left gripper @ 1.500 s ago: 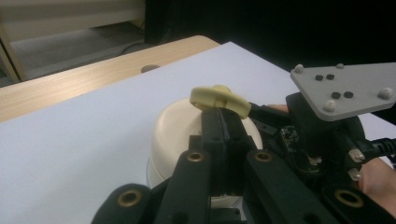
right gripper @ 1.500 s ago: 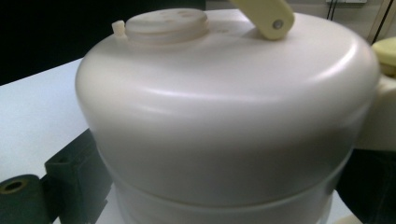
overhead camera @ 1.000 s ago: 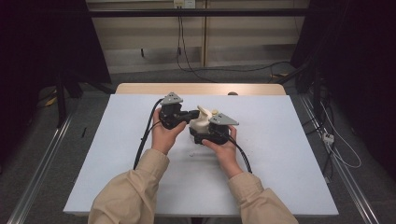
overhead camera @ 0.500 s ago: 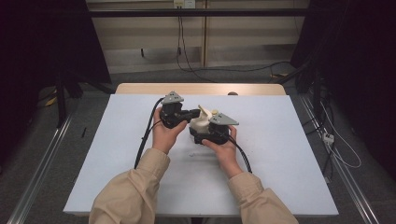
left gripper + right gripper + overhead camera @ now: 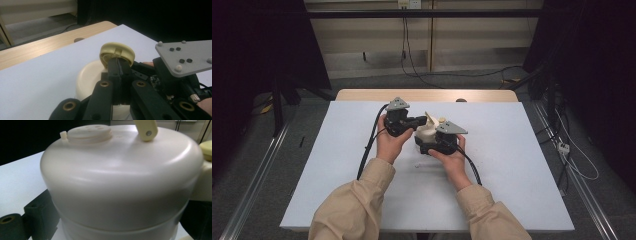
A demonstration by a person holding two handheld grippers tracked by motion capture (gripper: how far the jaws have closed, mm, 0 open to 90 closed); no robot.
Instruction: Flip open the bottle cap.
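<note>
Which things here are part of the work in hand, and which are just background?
In hand: cream container; its round cap, pinched by the left gripper; right gripper around the container.
Lying about: white table, floor cables.

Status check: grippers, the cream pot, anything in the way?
Left gripper shut on lid. Right gripper clamps cream pot. Table around it bare.

No change since earlier pictures: my left gripper clamped on cream kettle's lid, my right gripper against kettle body, both hands unmoved.
</note>
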